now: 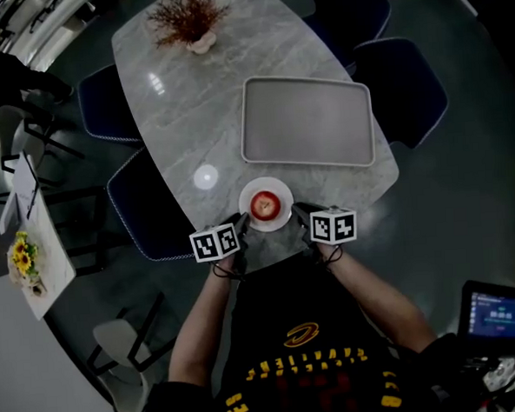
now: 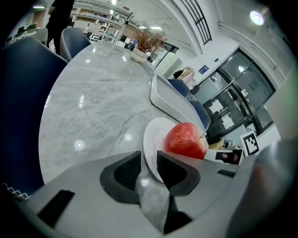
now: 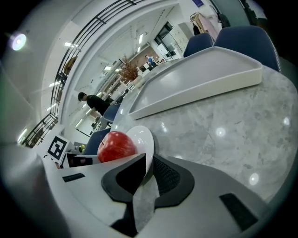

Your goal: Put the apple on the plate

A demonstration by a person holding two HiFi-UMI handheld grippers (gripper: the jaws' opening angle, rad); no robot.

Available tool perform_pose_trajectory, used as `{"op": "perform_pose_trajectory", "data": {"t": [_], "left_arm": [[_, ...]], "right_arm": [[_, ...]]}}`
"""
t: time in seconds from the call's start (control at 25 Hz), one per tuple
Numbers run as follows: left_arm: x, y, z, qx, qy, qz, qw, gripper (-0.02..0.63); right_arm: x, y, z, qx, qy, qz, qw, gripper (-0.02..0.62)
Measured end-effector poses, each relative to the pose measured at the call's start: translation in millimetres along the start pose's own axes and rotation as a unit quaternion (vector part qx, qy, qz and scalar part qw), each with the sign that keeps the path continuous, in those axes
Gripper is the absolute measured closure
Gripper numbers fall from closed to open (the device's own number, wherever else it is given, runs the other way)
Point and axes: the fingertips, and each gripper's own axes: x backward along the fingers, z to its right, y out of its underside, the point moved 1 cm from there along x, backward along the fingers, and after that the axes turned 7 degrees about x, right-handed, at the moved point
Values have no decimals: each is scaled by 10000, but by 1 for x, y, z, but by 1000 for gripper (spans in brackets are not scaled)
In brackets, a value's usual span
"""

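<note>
Closing on the rim of the white plate (image 1: 281, 193) from its nine o'clock side in the head view, the left gripper (image 1: 241, 224) has its jaws drawn narrow. The thin edge stands between them against the inner pad, and a sliver of marble shows beside the outer one. The red apple (image 1: 264, 206) sits in the middle of the plate. In the left gripper view it lies just past the jaws at about one o'clock, clear of both pads. The plate rests at the near edge of the grey marble table (image 1: 191, 109). At the plate's three o'clock, the right gripper (image 1: 300, 214) pinches the opposite rim; in its own view the apple lies beyond the jaws at about eleven o'clock, untouched. A grey tray (image 1: 306, 121) lies at the plate's one o'clock, apart from it.
</note>
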Motion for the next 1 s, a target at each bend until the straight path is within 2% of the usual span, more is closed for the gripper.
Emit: {"op": "perform_pose_trajectory", "data": {"t": [0.4, 0.6, 0.8, 1.0], "left_arm": [[6, -5, 3, 198, 131, -17, 9997, 497], [-12, -3, -4, 594, 143, 52, 9981, 551], [-14, -6, 0, 553, 194, 61, 9983, 552], [-3, -15, 12, 557, 351, 149, 9977, 554]], "right_arm": [[-9, -1, -8, -521, -154, -79, 9985, 545], [-17, 5, 8, -724, -219, -53, 9971, 548], [-15, 5, 10, -777, -250, -28, 9967, 548], [0, -10, 2, -814, -332, 133, 9960, 549]]}}
